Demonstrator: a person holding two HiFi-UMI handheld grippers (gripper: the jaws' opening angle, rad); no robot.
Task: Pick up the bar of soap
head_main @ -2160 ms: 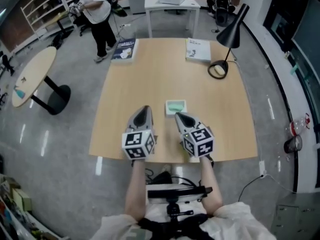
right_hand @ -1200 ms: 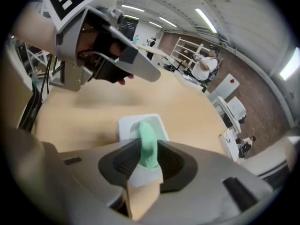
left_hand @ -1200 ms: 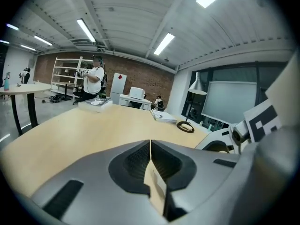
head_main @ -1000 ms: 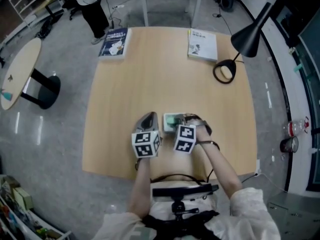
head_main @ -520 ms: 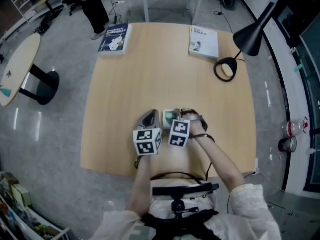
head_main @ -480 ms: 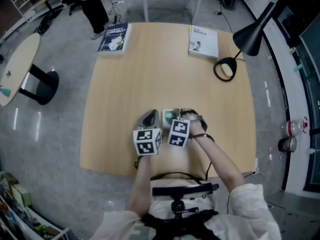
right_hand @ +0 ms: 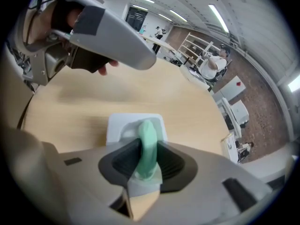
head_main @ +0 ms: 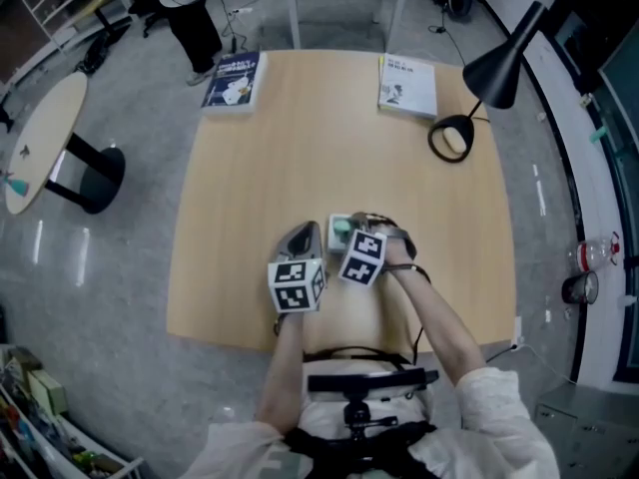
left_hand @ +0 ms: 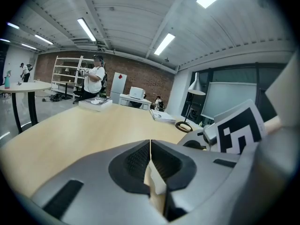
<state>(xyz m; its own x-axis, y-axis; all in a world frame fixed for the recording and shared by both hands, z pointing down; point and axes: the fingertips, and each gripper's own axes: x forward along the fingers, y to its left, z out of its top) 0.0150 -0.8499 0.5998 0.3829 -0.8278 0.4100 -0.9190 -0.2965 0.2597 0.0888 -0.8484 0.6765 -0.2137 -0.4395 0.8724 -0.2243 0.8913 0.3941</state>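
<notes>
R claw [right_hand: 144, 165] clamped on green soap bar [right_hand: 147, 142], edge-up, w/ white dish [right_hand: 118, 124] beneath.

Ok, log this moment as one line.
right gripper: shut on soap, edge-up over dish | left gripper: shut, empty | lift: cannot tell

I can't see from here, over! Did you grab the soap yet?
Right gripper shut on green bar of soap, above white soap dish. Left gripper shut, empty. Nothing blocking.
</notes>
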